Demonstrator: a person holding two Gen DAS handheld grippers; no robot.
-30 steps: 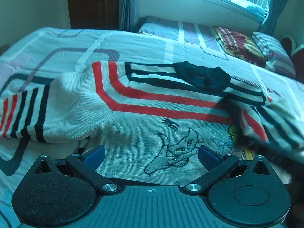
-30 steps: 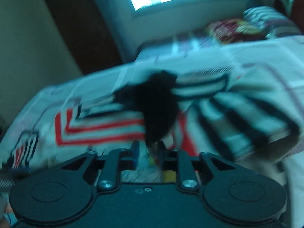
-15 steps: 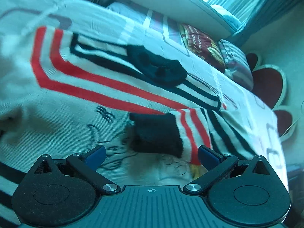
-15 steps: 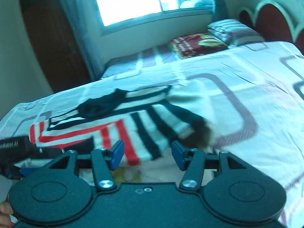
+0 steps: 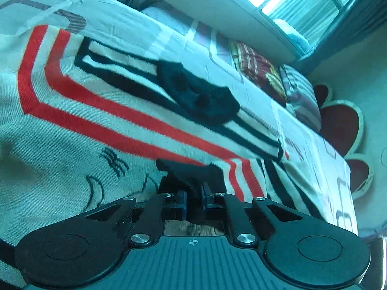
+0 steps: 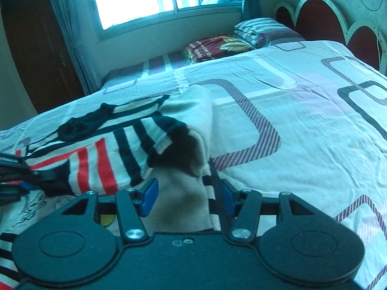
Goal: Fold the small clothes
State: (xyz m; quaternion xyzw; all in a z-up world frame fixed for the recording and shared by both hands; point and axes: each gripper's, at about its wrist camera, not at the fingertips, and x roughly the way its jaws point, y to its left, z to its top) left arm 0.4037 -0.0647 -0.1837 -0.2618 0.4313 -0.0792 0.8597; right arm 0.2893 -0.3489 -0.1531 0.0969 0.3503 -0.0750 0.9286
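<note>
Left wrist view: the left gripper (image 5: pixel 193 199) has its jaws nearly together, pinching the dark cuff (image 5: pixel 191 172) of the striped sleeve (image 5: pixel 244 176) right at its fingertips. Half a second ago these jaws stood wide apart with the cuff lying loose ahead of them, so the grip is new. The child's striped sweater (image 5: pixel 101 111) lies flat ahead and to the left, its black collar (image 5: pixel 200 96) further forward, the sleeve already laid across the chest.

Right wrist view: the right gripper (image 6: pixel 188 194) is wide open and holds nothing; cream knit of the sweater (image 6: pixel 179 200) lies between its blue pads (image 6: pixel 150 193). The folded-in sleeve (image 6: pixel 121 154) sits ahead and to the left, bedsheet (image 6: pixel 302 111) to the right. A second ago this gripper was clamped on dark fabric, so it has released; the sleeve has been handed over, probably for straightening
</note>
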